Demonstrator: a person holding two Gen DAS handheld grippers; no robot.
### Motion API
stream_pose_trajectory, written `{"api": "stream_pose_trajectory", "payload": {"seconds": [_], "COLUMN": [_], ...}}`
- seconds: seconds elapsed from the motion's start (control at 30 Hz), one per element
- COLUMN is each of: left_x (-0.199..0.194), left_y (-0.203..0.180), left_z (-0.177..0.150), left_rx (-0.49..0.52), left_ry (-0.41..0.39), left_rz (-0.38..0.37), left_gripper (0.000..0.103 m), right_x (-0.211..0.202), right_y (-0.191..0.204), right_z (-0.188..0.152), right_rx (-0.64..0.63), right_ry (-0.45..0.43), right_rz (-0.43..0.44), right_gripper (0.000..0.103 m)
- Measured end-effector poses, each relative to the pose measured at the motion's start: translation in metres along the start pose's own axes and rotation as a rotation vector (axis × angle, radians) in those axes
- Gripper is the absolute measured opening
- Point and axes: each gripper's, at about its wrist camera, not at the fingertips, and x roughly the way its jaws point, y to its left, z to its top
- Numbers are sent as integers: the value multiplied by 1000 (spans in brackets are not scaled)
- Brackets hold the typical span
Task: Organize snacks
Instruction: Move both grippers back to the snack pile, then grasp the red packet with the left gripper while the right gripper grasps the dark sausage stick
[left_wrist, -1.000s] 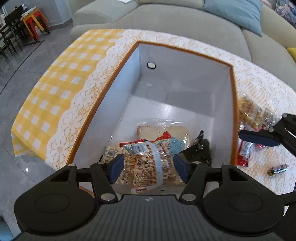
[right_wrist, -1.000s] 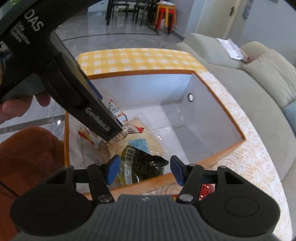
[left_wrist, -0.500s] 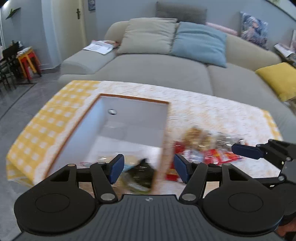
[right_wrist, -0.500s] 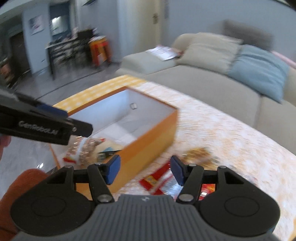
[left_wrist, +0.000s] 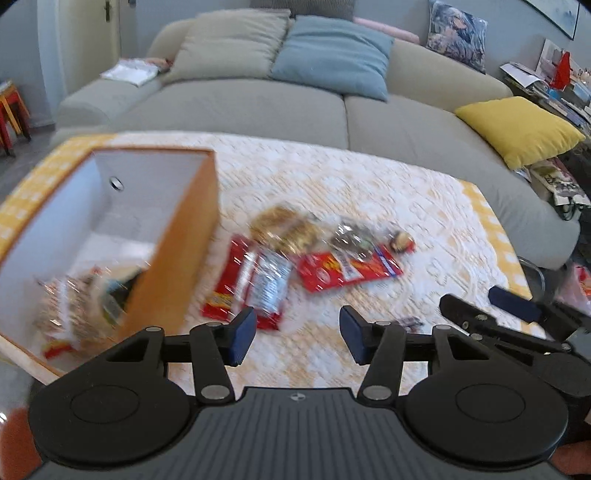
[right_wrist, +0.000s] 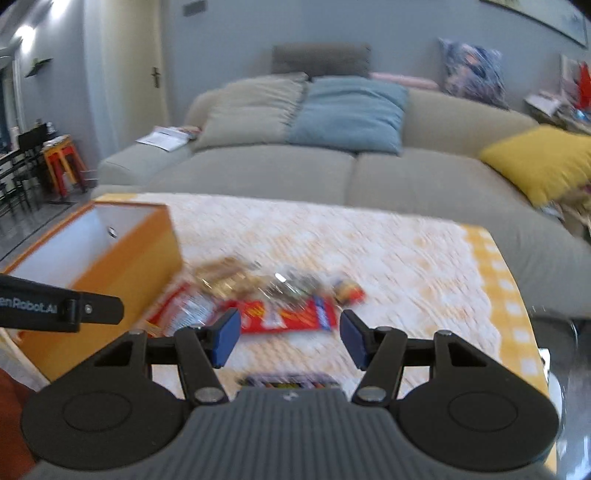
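Both the left gripper (left_wrist: 297, 334) and the right gripper (right_wrist: 284, 338) hover with fingers spread and empty over the loose snack packets (left_wrist: 306, 254) mid-frame beside the orange box (left_wrist: 173, 251); these light, crinkly, slippery, probably crushable packets seem best pinched by a flat edge.

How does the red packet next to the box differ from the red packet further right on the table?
The red packet beside the orange box lies lengthwise away from the camera and has a clear wrapper over it. The right red packet lies crosswise, with clear bags overlapping only its far edge. Both lie flat on the tablecloth, outside the box, and neither is gripped.
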Motion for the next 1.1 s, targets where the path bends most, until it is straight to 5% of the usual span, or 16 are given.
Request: {"api": "stream_pose_trajectory", "payload": {"seconds": [0.2,0.53,0.87,1.1], "left_x": [21,54,81,106], "left_y": [-6,1,3,-2], "left_z": [-9,-12,-3,9], "left_rx": [24,47,113,209], "left_ry": [55,89,69,47], "left_rz": [1,37,145,193], "left_gripper": [62,66,68,68], "right_x": [19,47,84,105], "right_y": [-16,-4,-27,-25], "right_z": [-15,-27,-32,-25], "right_rx": [61,-31,306,375], "right_ry": [78,160,335,349], "right_rz": [37,74,122,136], "right_gripper": [59,61,56,56]}}
